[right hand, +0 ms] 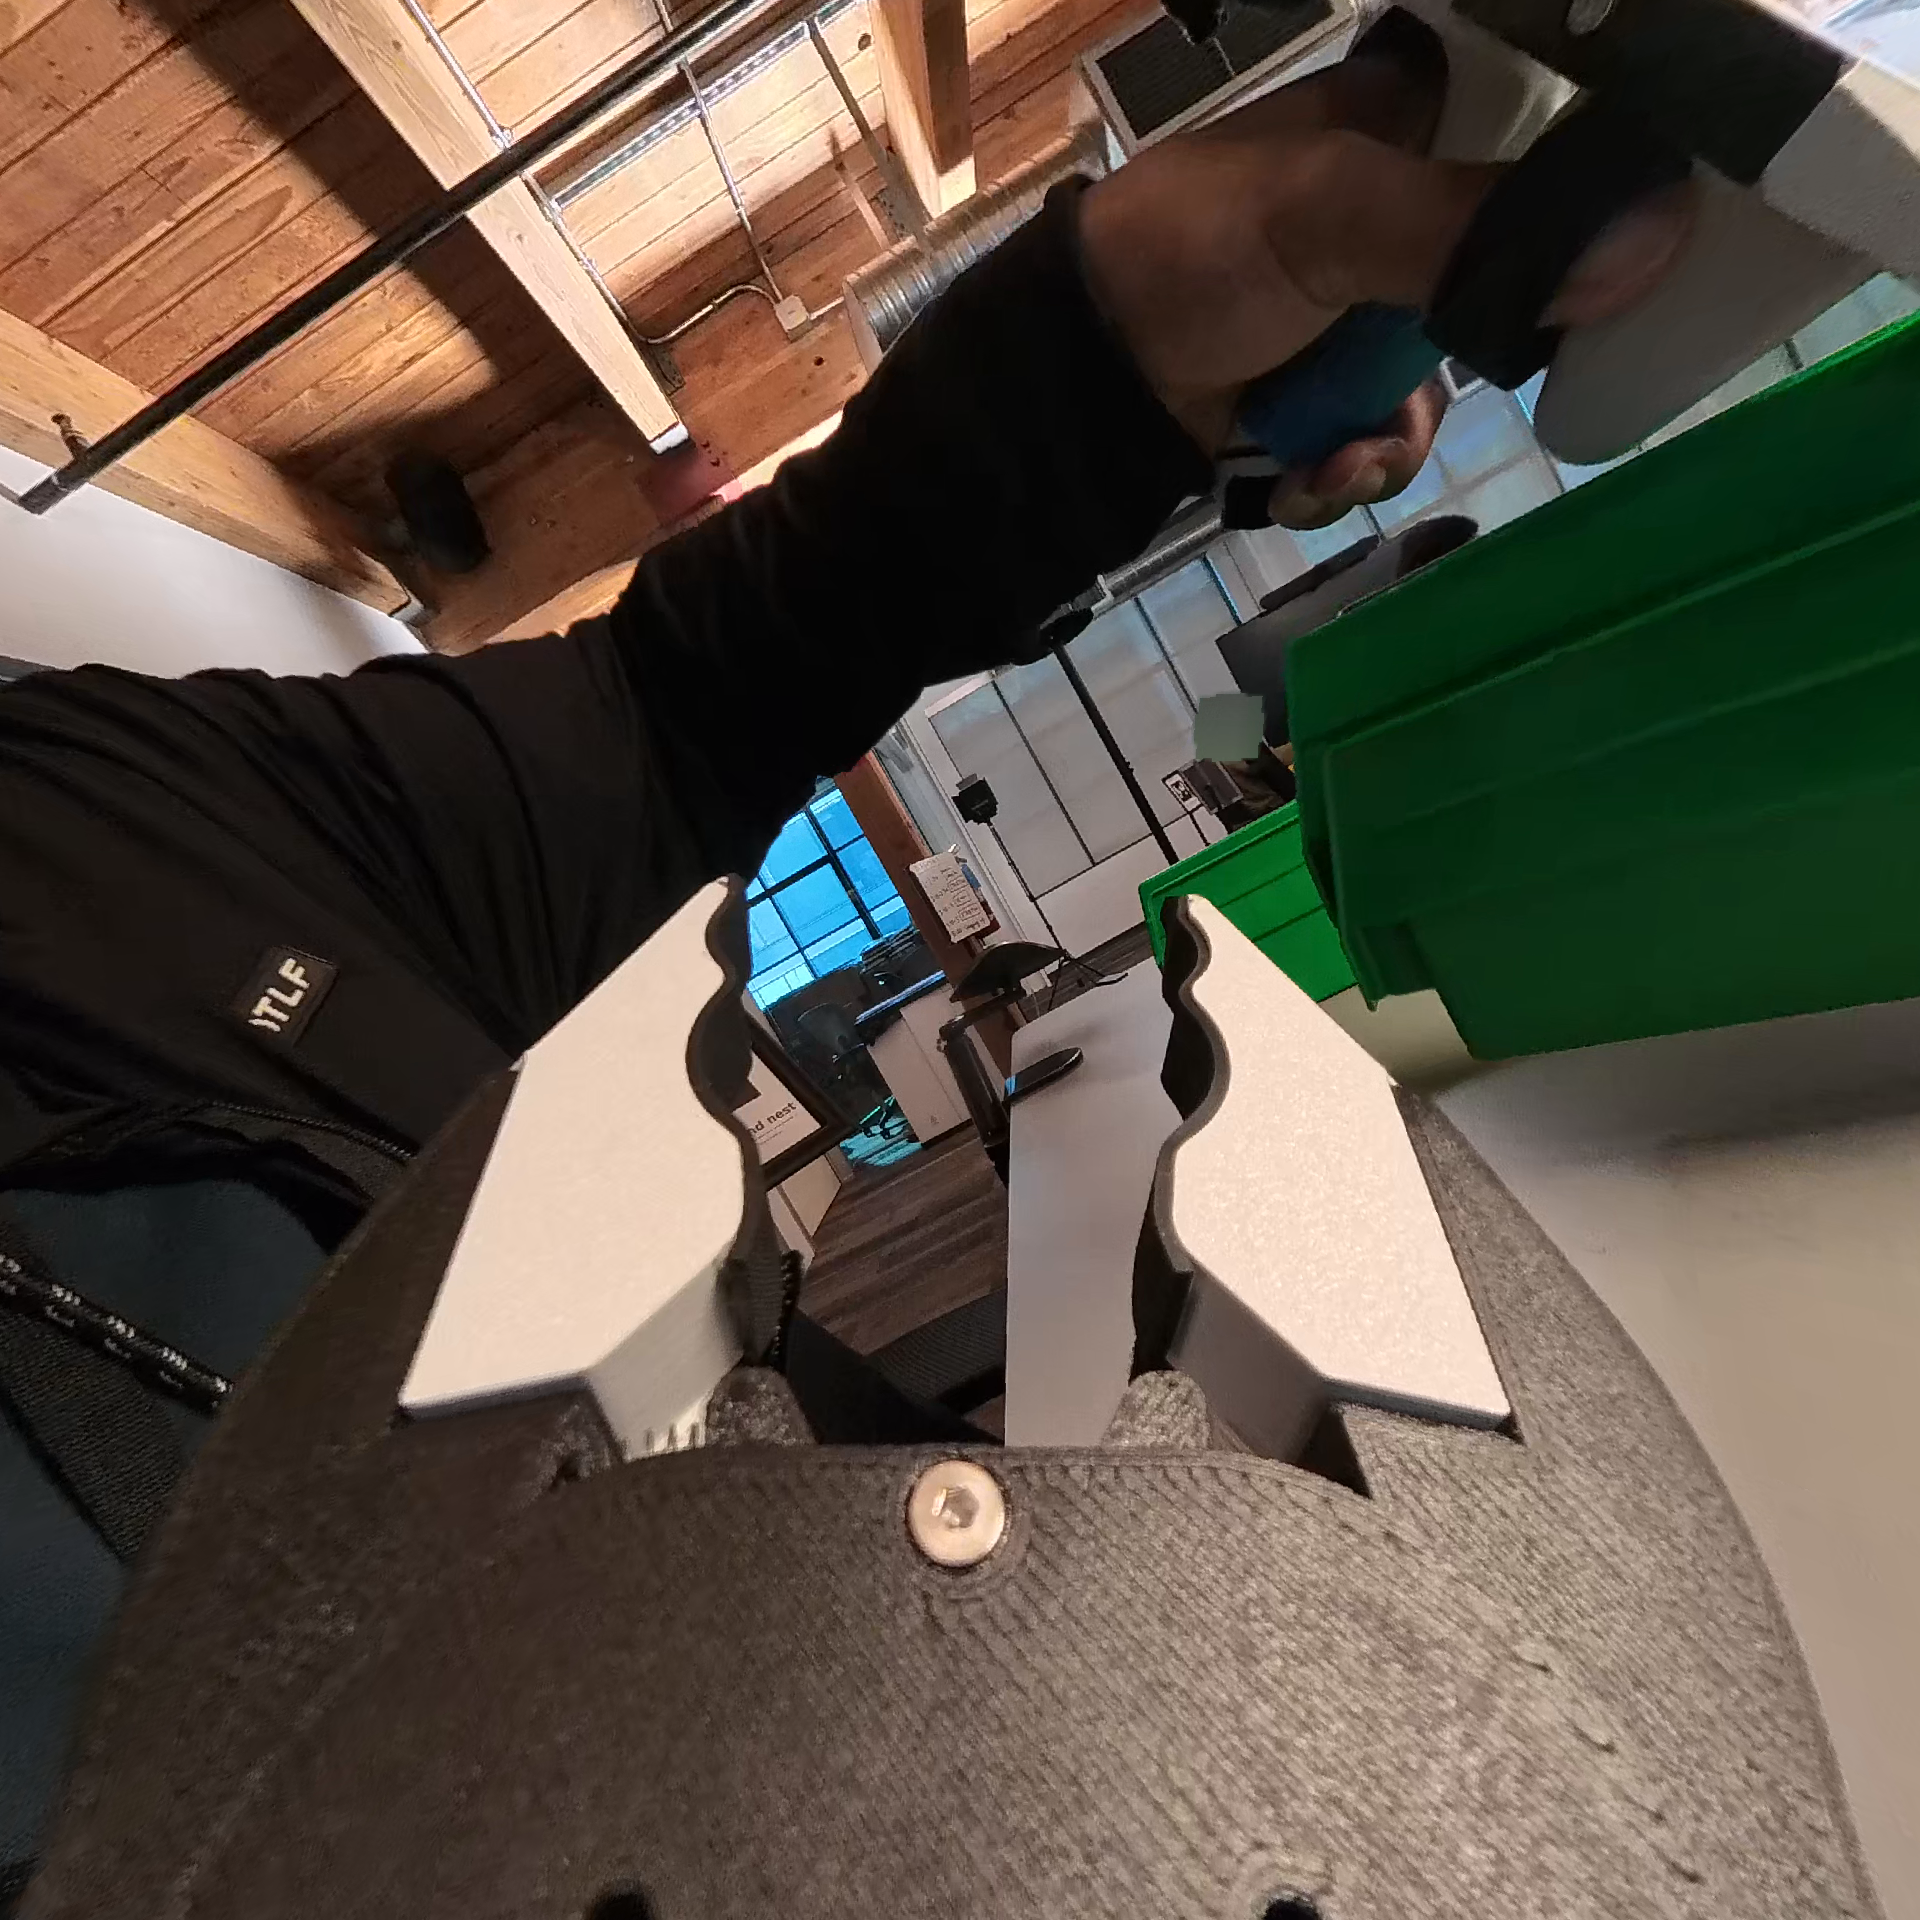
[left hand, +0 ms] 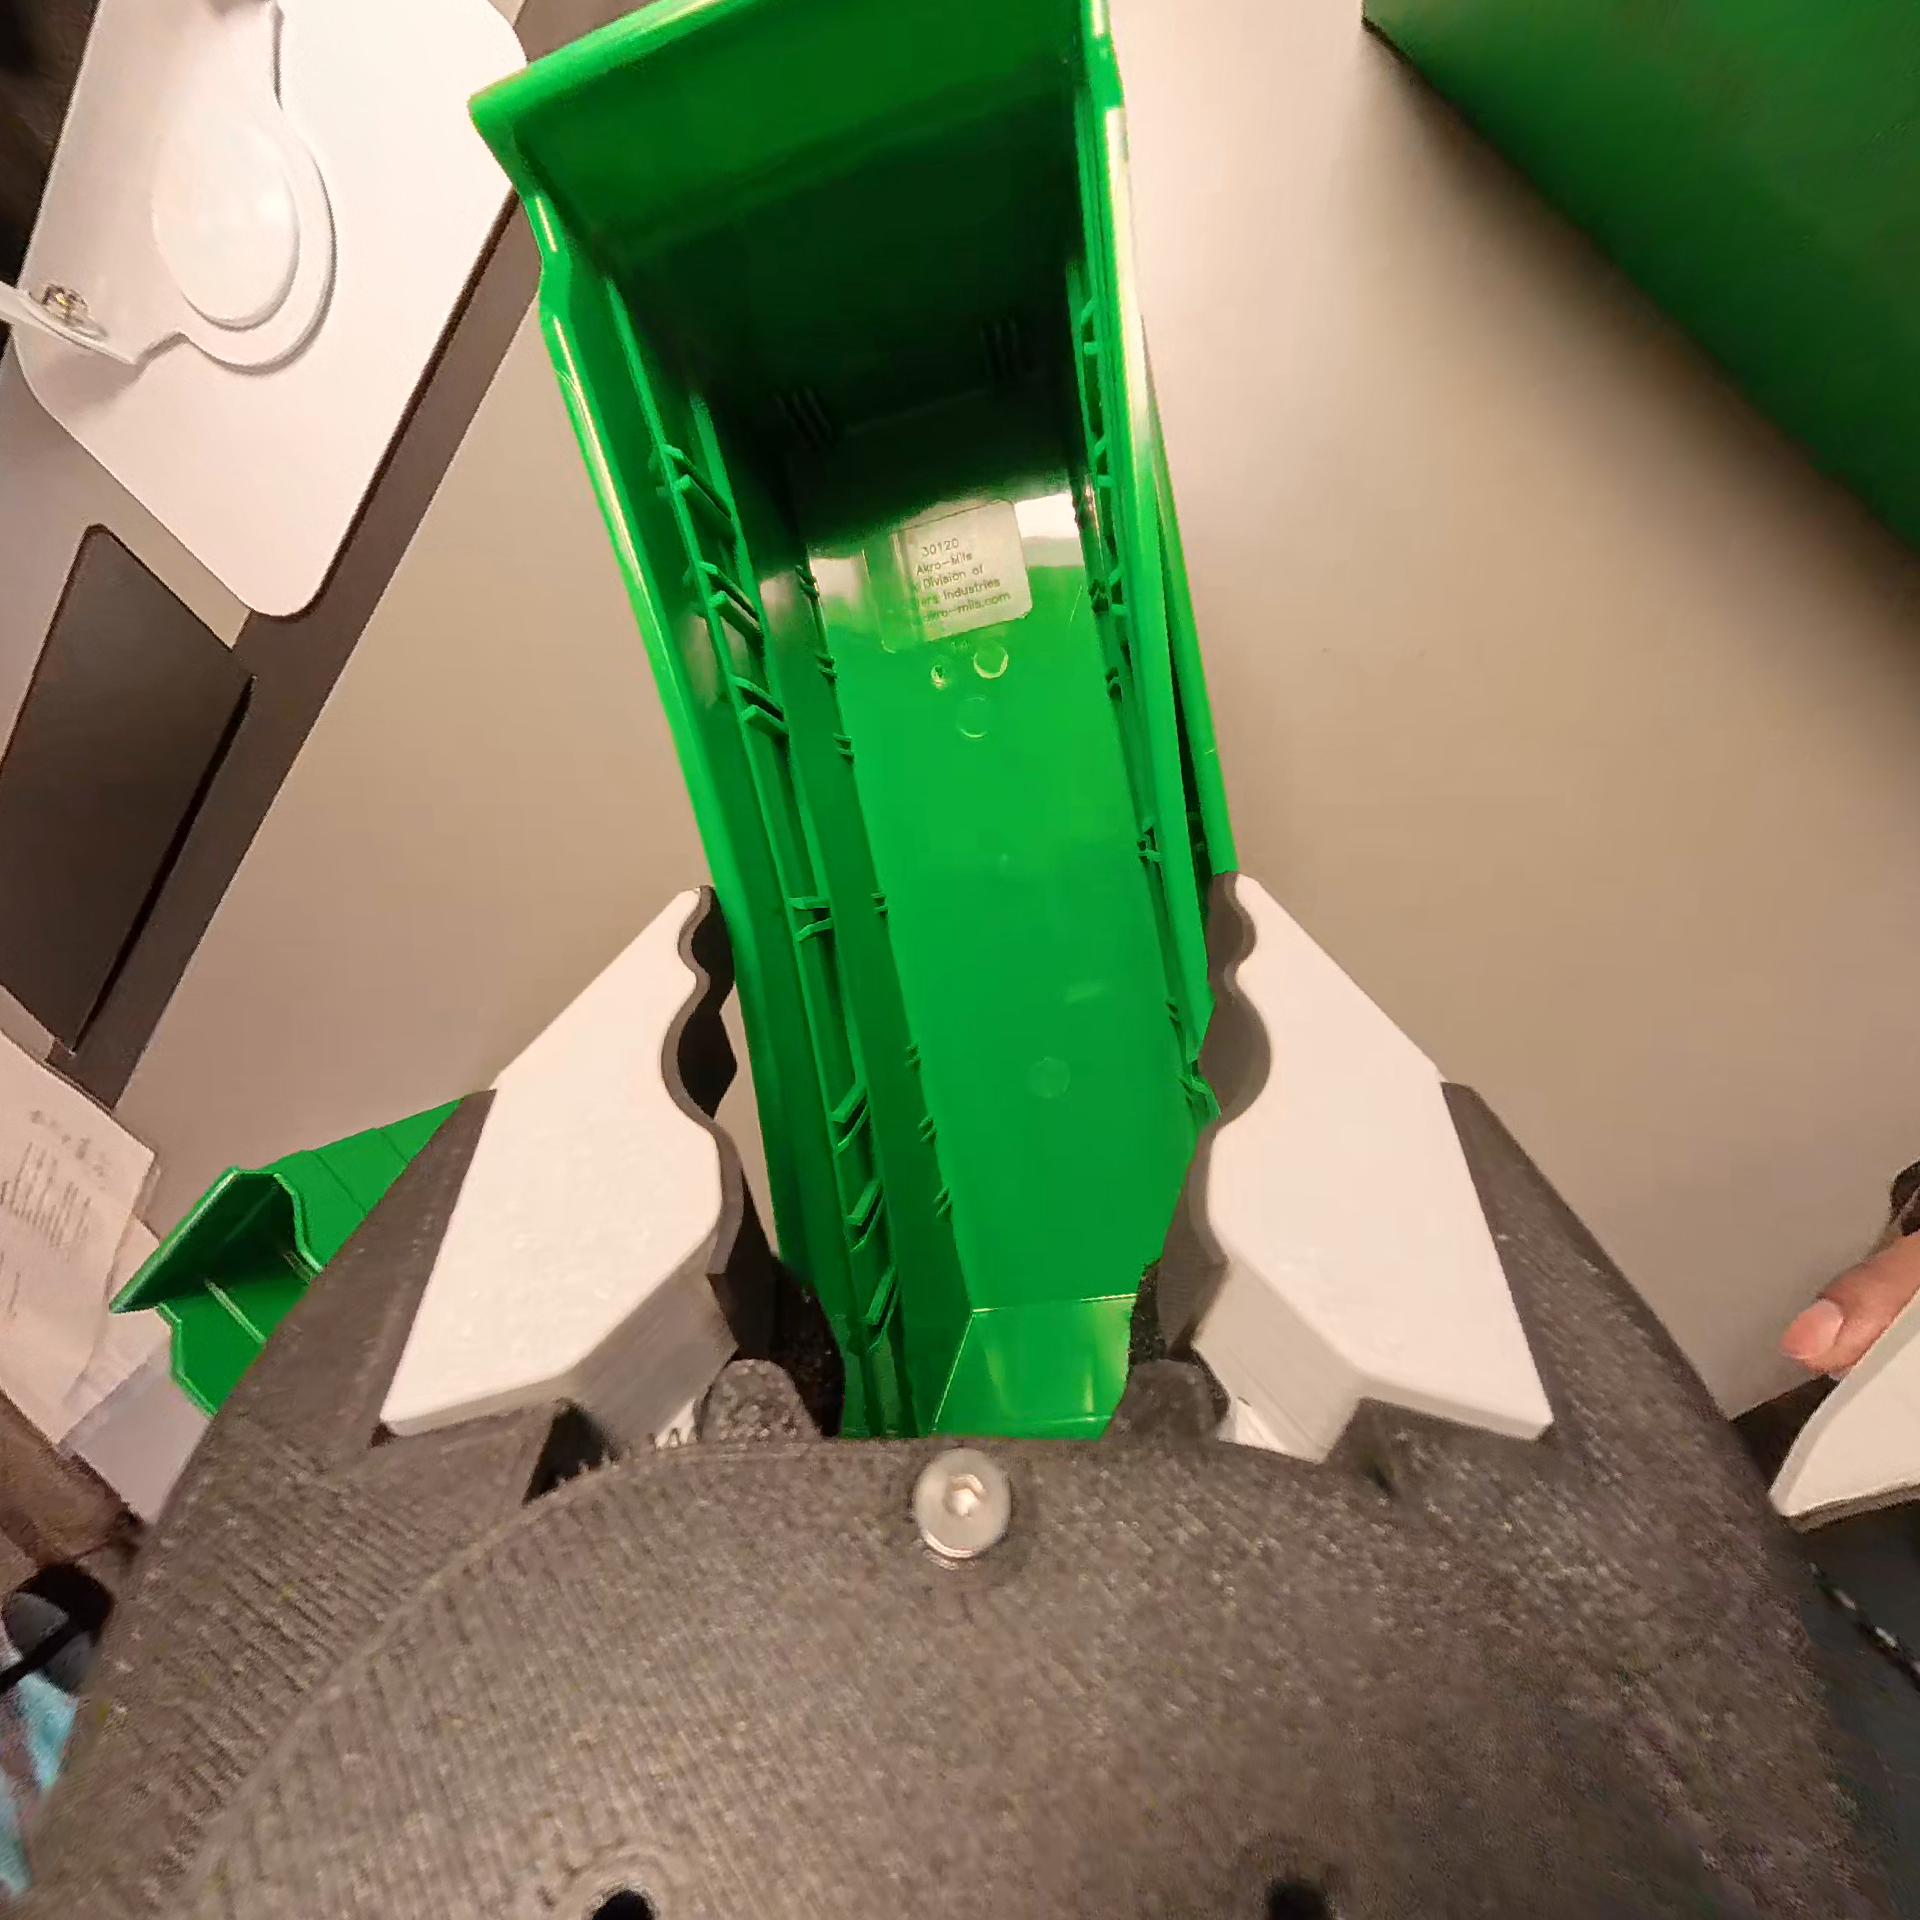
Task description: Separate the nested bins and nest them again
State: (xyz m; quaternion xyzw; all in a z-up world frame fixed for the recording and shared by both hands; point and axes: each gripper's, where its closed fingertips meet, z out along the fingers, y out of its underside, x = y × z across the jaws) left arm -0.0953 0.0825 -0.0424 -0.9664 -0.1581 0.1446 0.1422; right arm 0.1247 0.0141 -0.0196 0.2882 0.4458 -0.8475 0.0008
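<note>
Left wrist view: pair of long, narrow green plastic bins, one nested inside the other [left hand: 997, 935], lying between the fingers of left gripper [left hand: 966, 894].
- Long axis in line with the fingers, running from the gripper body out to the far side, with the far end leaning slightly left.
- Open top facing the camera, inner floor fully visible.
- Low sloped end near, deep in the gripper throat. Tall end wall far.
- Ribbed rim of the outer bin showing along the left side, outside the inner wall.
- Left finger [left hand: 623, 1091] against the left rim, right finger [left hand: 1320, 1091] against the right wall. Fingers pinching the pair across its short width.
- Pale grey tabletop [left hand: 1455, 727] behind the bins. Cannot tell whether the pair rests on it or is lifted clear.
- Second small green bin [left hand: 260, 1278] near left, partly hidden by the gripper body.
- Large green bin wall [left hand: 1683, 208] at far right corner.

Right wrist view: right gripper [right hand: 956, 935] with fingers spread wide and only the room visible between them.
- Green bins low on the right, stacked one in another, long side towards the camera.
- Another green rim [right hand: 1236, 914] just behind the right fingertip.
- Hand [right hand: 1278, 281] with black sleeve [right hand: 727, 644] reaching across above.
</note>
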